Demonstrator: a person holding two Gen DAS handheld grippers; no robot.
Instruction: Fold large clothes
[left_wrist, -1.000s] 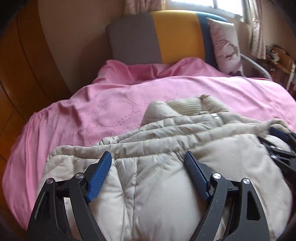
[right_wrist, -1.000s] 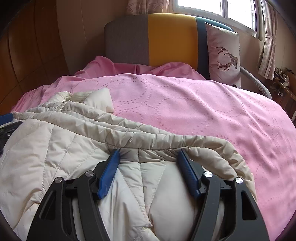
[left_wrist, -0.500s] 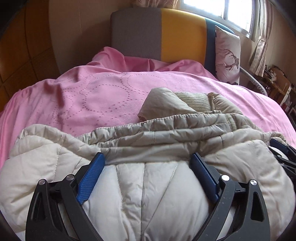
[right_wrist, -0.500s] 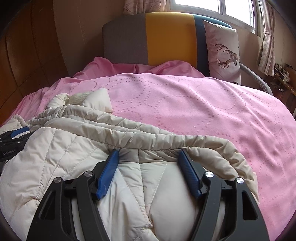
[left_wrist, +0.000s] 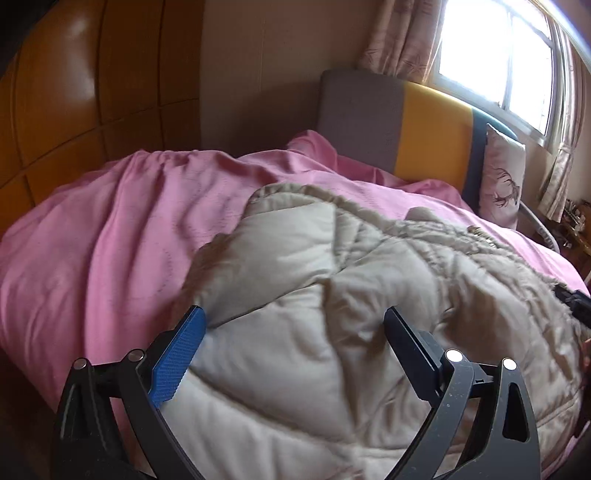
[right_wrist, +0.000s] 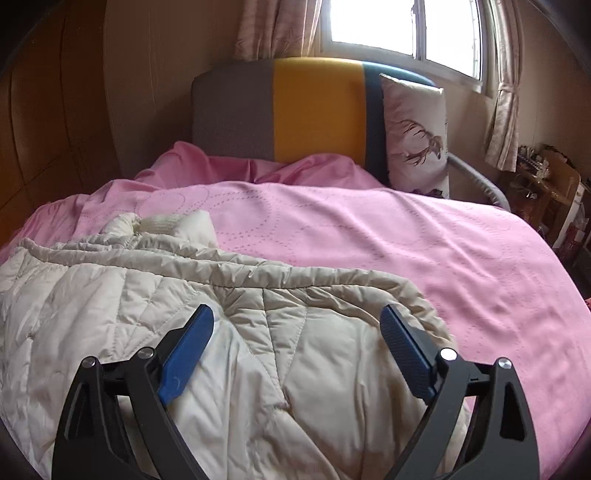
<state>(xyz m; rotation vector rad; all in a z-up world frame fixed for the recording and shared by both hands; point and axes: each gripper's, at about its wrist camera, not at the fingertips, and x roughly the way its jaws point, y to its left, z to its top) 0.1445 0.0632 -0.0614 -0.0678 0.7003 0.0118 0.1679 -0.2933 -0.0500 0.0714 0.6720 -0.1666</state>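
Note:
A cream quilted puffer jacket (left_wrist: 295, 266) lies bunched on the near part of a bed with a pink cover (left_wrist: 92, 240). My left gripper (left_wrist: 294, 314) hangs over the jacket's left part, its jaws opening wide, and the padding bulges up between them without the pads pressing on it. My right gripper (right_wrist: 296, 312) stands over the jacket (right_wrist: 110, 295) near its right hem. Its jaws are opening too, with fabric below and between them but not pinched. The jacket's collar and cuff (right_wrist: 166, 225) lie at the far left in the right wrist view. A black part of the right gripper (left_wrist: 574, 306) shows at the left wrist view's right edge.
A grey, yellow and blue headboard (right_wrist: 295, 110) stands at the far end, with a deer-print pillow (right_wrist: 417, 136) leaning on it. A wooden wardrobe (left_wrist: 74, 110) lines the left side. At the right is a cluttered wooden shelf (right_wrist: 550, 192). The pink cover (right_wrist: 369, 229) spreads beyond the jacket.
Both grippers' jaws widened and let go of the jacket folds. The left gripper swung left and rolled, so more of the wardrobe shows. The right gripper rose slightly.

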